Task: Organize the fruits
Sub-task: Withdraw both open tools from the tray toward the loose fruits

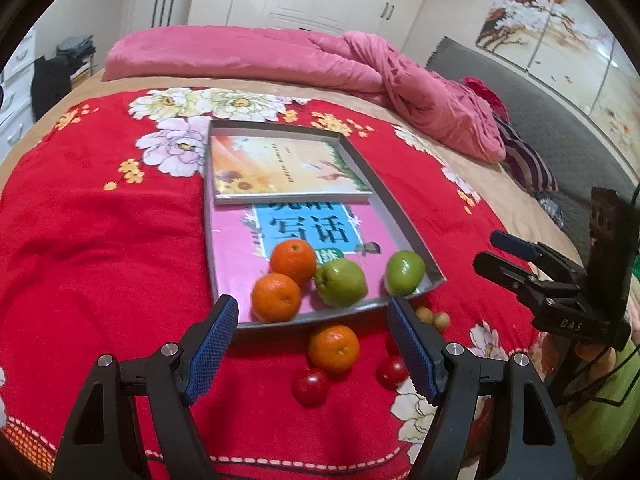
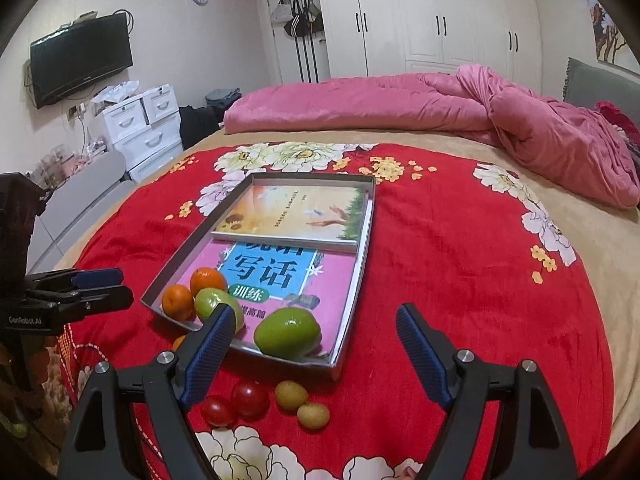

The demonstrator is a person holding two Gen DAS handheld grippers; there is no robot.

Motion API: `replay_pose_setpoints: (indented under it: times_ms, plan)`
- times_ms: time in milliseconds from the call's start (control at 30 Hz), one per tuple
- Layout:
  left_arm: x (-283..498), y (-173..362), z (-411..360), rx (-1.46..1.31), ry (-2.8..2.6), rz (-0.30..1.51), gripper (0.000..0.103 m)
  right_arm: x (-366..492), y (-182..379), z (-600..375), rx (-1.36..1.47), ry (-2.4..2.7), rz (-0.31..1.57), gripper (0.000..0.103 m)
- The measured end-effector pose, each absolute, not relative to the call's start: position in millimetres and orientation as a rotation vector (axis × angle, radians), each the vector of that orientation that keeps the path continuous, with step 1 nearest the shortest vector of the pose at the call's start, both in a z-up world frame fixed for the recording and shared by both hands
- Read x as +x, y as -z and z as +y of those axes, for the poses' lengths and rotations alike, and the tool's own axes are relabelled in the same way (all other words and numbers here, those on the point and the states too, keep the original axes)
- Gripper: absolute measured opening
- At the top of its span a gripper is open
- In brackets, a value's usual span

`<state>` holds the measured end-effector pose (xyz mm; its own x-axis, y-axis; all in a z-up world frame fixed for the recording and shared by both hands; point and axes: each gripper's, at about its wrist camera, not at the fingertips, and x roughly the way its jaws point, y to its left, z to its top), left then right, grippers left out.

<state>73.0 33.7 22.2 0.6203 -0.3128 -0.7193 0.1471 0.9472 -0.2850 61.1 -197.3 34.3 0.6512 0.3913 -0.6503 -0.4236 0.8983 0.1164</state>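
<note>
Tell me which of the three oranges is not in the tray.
The orange on the red blanket, just outside the tray's near edge; the other two lie inside.

A tray [image 2: 362, 252] sits on the blanket [image 2: 460, 280] on the bed [image 2: 592, 248]. Two books lie in the tray, the back book [image 2: 292, 214] partly on the front book [image 2: 280, 280]. Two oranges [image 1: 294, 261] and two apples [image 1: 341, 282] rest on the front book (near the tray's closest edge). On the blanket before the tray lie one more orange [image 1: 333, 348], two tomatoes [image 2: 250, 398] and two small fruits [image 2: 291, 395].
</note>
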Motion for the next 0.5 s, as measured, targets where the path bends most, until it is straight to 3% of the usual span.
replay_pose_setpoints:
  times_ms: [500]
  plan:
    - [63, -21, 9, -0.165, 0.345, 0.874, 0.078, 44, -24, -194, -0.095, -0.482, 0.775, 0.082]
